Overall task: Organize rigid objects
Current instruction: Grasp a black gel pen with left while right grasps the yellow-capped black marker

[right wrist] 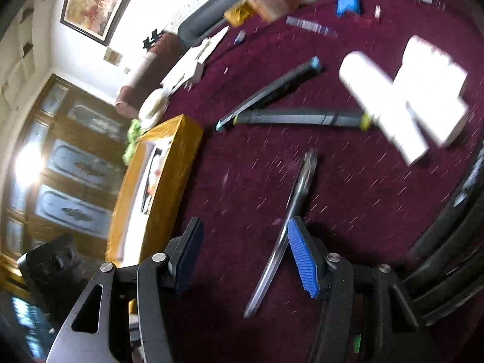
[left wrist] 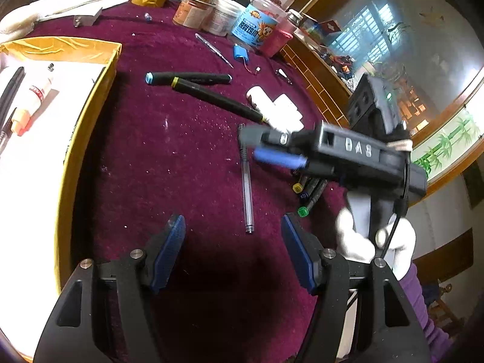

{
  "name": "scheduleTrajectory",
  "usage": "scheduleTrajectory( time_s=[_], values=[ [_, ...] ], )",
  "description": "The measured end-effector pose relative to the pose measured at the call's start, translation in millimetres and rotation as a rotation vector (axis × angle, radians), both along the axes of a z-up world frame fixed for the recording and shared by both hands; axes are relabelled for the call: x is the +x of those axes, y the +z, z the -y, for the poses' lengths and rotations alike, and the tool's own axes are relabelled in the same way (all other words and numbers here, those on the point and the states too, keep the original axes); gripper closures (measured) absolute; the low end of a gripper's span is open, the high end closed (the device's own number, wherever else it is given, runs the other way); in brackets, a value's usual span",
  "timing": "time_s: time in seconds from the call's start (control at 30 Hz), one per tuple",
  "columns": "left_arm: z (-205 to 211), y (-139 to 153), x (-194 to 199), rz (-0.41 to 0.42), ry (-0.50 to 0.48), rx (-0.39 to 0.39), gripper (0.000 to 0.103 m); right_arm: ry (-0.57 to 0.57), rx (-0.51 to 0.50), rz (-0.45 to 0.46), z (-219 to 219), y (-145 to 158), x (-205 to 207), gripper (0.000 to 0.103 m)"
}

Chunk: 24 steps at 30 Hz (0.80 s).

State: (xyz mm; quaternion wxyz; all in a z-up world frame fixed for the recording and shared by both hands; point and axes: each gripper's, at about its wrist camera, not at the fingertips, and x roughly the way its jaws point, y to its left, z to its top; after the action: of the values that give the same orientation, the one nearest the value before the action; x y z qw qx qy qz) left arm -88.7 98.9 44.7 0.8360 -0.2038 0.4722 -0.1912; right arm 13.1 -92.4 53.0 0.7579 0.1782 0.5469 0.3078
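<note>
The task is judged partly done. A few items, among them a small white tube with red print (left wrist: pixel 40 92) and an orange-capped marker (left wrist: pixel 21 120), are already seen inside the yellow box (left wrist: pixel 90 90). Much is left on the maroon surface (left wrist: pixel 181 151) beside that box: two black markers (left wrist: pixel 193 78), crossed and touching, a clear pen (left wrist: pixel 246 181) nearer the cameras, two white cylinders (left wrist: pixel 281 110) beyond the markers from the box, and a cluster of colour-capped markers (left wrist: pixel 305 193) farther from the box than the clear pen.

The left gripper (left wrist: pixel 233 227) is held wide open and empty above bare cloth; the clear pen is seen just beyond its fingertips, away from the box, outside the gap. The right gripper (right wrist: pixel 242 230) is likewise spread wide with nothing held. In the right wrist view, blurred by motion, the clear pen (right wrist: pixel 290 211) lies between the fingers, close against the blue-padded finger (right wrist: pixel 302 257) on the side away from the box (right wrist: pixel 169 163); whether it is touched cannot be told. The clear pen is judged the next thing to be taken
</note>
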Motion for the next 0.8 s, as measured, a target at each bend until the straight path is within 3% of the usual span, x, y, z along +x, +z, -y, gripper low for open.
scheduleTrajectory(
  time_s=[0.2,0.4,0.5,0.57,0.63,0.7,0.8],
  values=[
    [6,-1,-1,-0.003,-0.015,0.006,0.038,-0.08,-0.278,0.243,-10,27,21,0.05],
    [9,0,-3,-0.012,-0.028,0.02,0.038,-0.036,-0.334,0.232,-31,19,58,0.05],
    [9,1,-2,-0.014,-0.023,0.027,0.038,0.006,-0.48,0.251,-53,8,63,0.05],
    [6,1,-1,-0.017,-0.017,0.028,0.038,0.041,-0.522,0.222,-62,-2,63,0.057],
    [5,0,-1,-0.019,-0.013,0.027,0.038,0.048,-0.589,0.27,-68,-2,54,0.071],
    [6,-1,0,-0.02,-0.014,0.027,0.038,0.022,-0.566,0.237,-62,1,51,0.09],
    [9,-1,1,-0.018,-0.021,0.033,0.038,-0.05,-0.498,0.181,-39,5,48,0.091]
  ],
)
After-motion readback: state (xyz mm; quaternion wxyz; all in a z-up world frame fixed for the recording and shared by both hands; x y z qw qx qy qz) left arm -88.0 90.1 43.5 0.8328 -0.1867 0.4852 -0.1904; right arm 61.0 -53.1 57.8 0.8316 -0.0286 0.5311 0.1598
